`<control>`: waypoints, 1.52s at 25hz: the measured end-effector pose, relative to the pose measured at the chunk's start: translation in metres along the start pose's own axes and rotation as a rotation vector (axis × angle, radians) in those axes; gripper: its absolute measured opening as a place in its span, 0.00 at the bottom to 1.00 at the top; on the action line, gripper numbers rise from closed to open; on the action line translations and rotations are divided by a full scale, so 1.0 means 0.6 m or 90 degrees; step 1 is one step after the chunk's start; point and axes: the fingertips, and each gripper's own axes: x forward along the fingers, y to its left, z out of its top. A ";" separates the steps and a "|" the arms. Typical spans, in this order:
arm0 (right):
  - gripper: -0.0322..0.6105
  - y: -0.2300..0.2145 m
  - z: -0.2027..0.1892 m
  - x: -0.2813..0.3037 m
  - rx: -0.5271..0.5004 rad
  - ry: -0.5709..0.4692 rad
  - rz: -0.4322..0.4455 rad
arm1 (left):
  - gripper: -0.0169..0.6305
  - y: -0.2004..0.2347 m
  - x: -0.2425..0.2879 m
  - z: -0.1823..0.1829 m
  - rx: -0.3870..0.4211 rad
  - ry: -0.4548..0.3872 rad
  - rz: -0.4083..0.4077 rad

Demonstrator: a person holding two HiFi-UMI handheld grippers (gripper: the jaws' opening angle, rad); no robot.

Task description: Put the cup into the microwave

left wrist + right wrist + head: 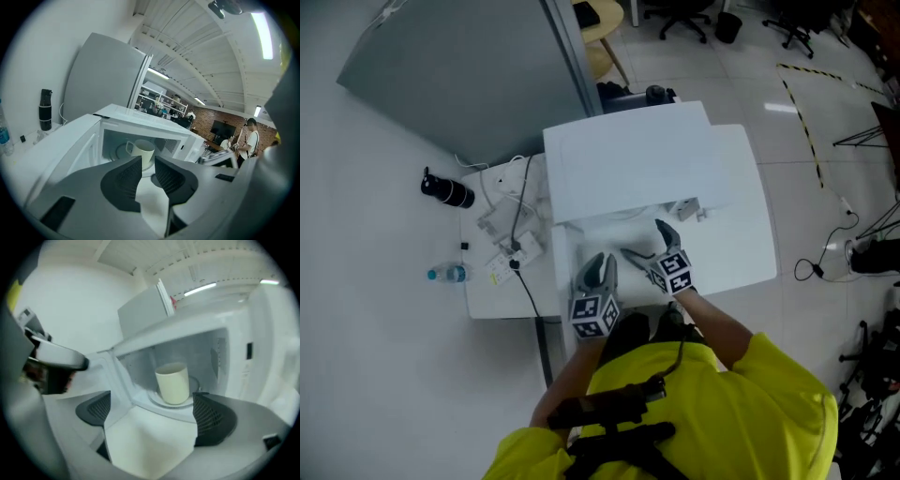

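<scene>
Presently the right gripper (151, 394) stands with its dark ribbed jaws spread wide and nothing between them. Straight ahead of that gap, beyond the fingertips and clear of both pads, sits the cream ceramic cup (173, 383). It is upright, mouth up, on the round glass turntable (157, 403) inside the white microwave (220, 357).

The left gripper (147, 159) has its jaws drawn close, with only a narrow slot between the pads, and it holds nothing. From this side the cup (142, 151) lies ahead and deeper in the cavity, its handle turned to the picture's left.

In the head view both grippers sit at the mouth of the microwave (628, 159), the right gripper (645, 242) reaching further in than the left gripper (598, 267).

Assessment: the cup appears placed and free of both grippers. What remains is likely withdrawal straight back along the jaws' line. Which gripper is nearer the door cannot be established.
</scene>
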 end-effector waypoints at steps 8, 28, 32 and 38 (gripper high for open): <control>0.09 0.062 0.166 -0.315 0.064 -0.145 -0.001 | 0.15 -0.065 -0.070 0.056 0.006 -0.040 -0.049; 0.05 0.060 0.239 -0.405 0.060 -0.166 -0.036 | 0.15 -0.163 -0.124 0.124 -0.036 -0.119 -0.125; 0.05 0.058 0.242 -0.402 0.061 -0.163 -0.035 | 0.15 -0.162 -0.125 0.119 -0.044 -0.113 -0.129; 0.05 0.059 0.249 -0.393 0.041 -0.165 -0.038 | 0.15 -0.149 -0.119 0.118 -0.042 -0.110 -0.117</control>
